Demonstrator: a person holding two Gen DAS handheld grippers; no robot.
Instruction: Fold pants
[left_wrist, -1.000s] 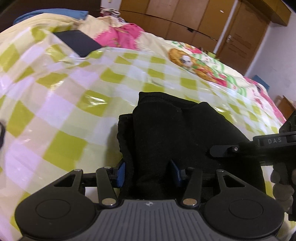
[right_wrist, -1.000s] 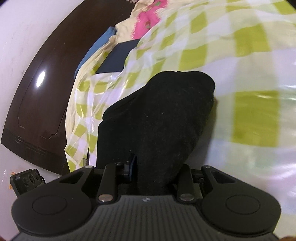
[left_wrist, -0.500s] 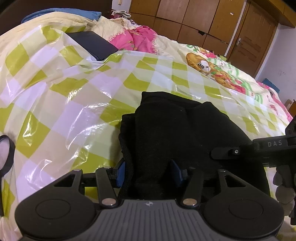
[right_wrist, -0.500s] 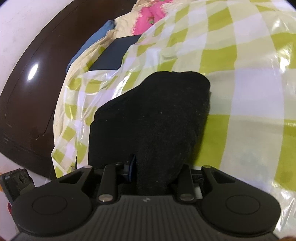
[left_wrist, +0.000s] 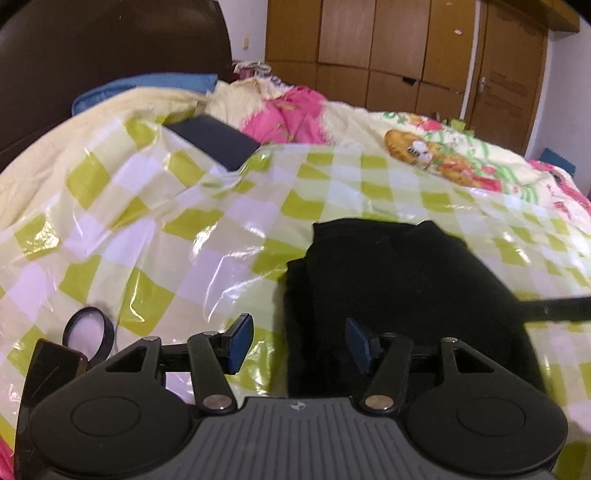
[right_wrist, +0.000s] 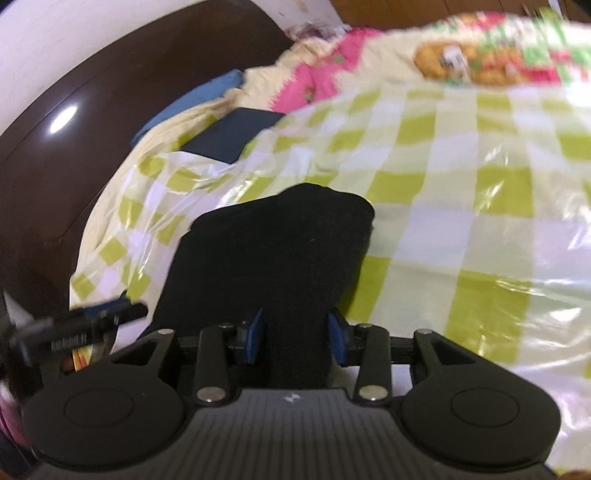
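Left wrist view: left gripper (left_wrist: 297, 341) with jaws opening, blue pads (left_wrist: 240, 341) spread wide, nothing pressed between them; left pad over bare sheet, right pad over the near edge of the pants (left_wrist: 399, 288) without squeezing. Just beyond, black pants lying as a compact stacked bundle on the checked plastic sheet (left_wrist: 166, 236) covering the bed, one folded layer visible on top of another. Right of the pants, a dark bar of the right gripper (left_wrist: 554, 310) crossing in. Left of the pants, well apart, a small black ring (left_wrist: 88, 332) on the sheet. Beyond the pants, a dark flat folded item (left_wrist: 214, 140), pink bedding (left_wrist: 288, 114), a wooden wardrobe (left_wrist: 406, 48) at the back.

Right wrist view: right gripper (right_wrist: 295, 339) with jaws opening too; a fold of the pants between the pads, which seem to stand just off the cloth rather than pinching it, though the dark fabric makes that hard to call. Beyond the pants, the same checked sheet; left of them, a dark headboard (right_wrist: 74, 147).

Judged progress: folding apparently all but finished, bundle small and layered, both grippers letting go. Possibly left: pulling clear, perhaps squaring the edges.

Pose: both grippers angled downward over the near edge of the pants, side by side, left one partly off the cloth.
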